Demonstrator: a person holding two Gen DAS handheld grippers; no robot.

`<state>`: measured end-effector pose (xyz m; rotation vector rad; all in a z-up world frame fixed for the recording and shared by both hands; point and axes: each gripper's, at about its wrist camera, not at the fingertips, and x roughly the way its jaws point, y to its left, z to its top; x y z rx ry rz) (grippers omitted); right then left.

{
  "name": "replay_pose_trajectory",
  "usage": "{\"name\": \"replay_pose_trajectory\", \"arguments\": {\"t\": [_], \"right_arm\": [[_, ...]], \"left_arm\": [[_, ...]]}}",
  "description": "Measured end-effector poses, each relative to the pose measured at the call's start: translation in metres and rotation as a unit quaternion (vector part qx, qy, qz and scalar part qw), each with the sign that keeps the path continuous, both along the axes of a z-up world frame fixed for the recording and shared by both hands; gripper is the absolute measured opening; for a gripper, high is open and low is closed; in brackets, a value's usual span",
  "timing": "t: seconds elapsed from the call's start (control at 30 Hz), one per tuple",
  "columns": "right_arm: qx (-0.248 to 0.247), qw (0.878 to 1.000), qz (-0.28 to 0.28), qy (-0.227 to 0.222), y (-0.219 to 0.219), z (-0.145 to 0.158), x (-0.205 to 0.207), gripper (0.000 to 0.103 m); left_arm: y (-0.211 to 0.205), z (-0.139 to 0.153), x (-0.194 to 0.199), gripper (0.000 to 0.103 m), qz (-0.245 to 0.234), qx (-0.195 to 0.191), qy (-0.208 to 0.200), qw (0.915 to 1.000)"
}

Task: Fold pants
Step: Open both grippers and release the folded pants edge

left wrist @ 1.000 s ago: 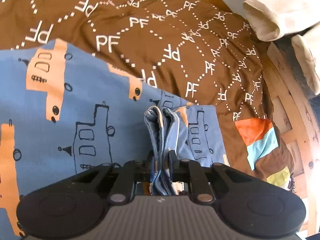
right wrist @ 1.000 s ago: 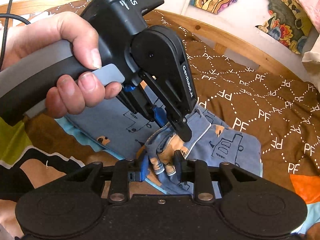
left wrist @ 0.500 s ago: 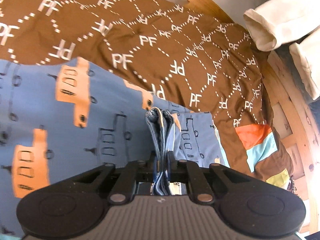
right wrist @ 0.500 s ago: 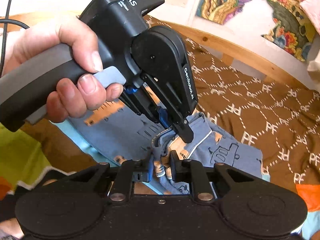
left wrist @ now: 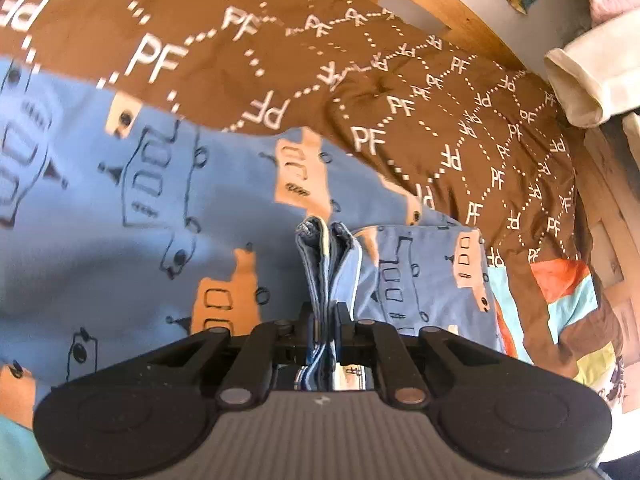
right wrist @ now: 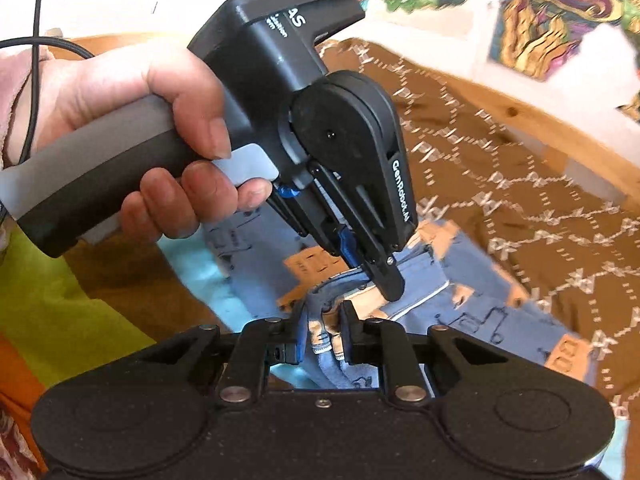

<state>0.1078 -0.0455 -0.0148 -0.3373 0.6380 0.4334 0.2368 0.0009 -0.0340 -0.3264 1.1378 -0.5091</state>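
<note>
Jaws of the left gripper point(left wrist: 325, 312) are clenched on a bunched edge of the blue printed pants point(left wrist: 168, 240); the right gripper point(right wrist: 320, 334) likewise pinches a gathered fold just beside it, while the garment spreads over the brown bedspread point(left wrist: 400, 92) within a wooden bed frame point(left wrist: 452, 12)

Pants point(left wrist: 168, 248) cut off at the left wrist view's left edge, prints there smeared. Bunched cloth hiding the left tool point(left wrist: 325, 312) pads. Bedspread point(right wrist: 540, 208) lettering blurred past reading in the right wrist view; wall posters point(right wrist: 560, 12) likewise soft, cropped at top.
</note>
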Motion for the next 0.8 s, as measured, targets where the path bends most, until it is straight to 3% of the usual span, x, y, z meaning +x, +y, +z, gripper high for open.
{"name": "replay_pose_trajectory", "arguments": {"t": [0.1, 0.2, 0.23, 0.27, 0.3, 0.33, 0.4, 0.47, 0.6, 0.73, 0.8], "right_arm": [[-0.001, 1.0, 0.001, 0.017, 0.002, -0.004, 0.002, 0.027], [0.009, 1.0, 0.003, 0.026, -0.013, 0.002, -0.007, 0.06], [0.008, 1.0, 0.0, 0.028, -0.02, 0.004, -0.011, 0.075], [-0.002, 1.0, -0.009, 0.024, -0.028, 0.006, -0.016, 0.081], [-0.022, 0.999, -0.02, 0.013, -0.037, 0.008, -0.02, 0.081], [-0.045, 0.999, -0.029, -0.001, -0.044, 0.01, -0.022, 0.084], [-0.093, 0.994, -0.058, -0.03, -0.059, 0.013, -0.02, 0.095], [-0.127, 0.984, -0.112, -0.054, -0.078, 0.016, -0.008, 0.1], [-0.137, 0.968, -0.2, -0.071, -0.111, 0.012, 0.023, 0.102], [-0.191, 0.958, -0.209, -0.045, -0.128, -0.016, 0.048, 0.102], [-0.183, 0.957, -0.22, -0.044, -0.134, -0.017, 0.049, 0.102]], "left_arm": [[0.007, -0.013, -0.001, 0.021, 0.015, -0.017, 0.008, 0.9997], [0.01, -0.015, -0.001, 0.031, 0.019, -0.033, 0.01, 0.9992], [0.011, -0.013, -0.001, 0.039, 0.021, -0.036, 0.006, 0.9991], [0.012, -0.011, -0.003, 0.053, 0.026, -0.037, -0.004, 0.999], [0.012, -0.009, -0.005, 0.059, 0.032, -0.036, -0.017, 0.9987], [0.01, -0.007, -0.007, 0.065, 0.037, -0.032, -0.032, 0.9983], [0.005, -0.005, -0.011, 0.065, 0.033, -0.01, -0.052, 0.998], [-0.003, -0.007, -0.014, 0.065, 0.027, 0.014, -0.069, 0.9971], [-0.009, -0.009, -0.013, 0.065, 0.03, 0.027, -0.075, 0.9964], [-0.003, -0.01, -0.011, 0.061, 0.043, 0.021, -0.067, 0.9966], [-0.003, -0.011, -0.011, 0.06, 0.042, 0.025, -0.067, 0.9966]]}}
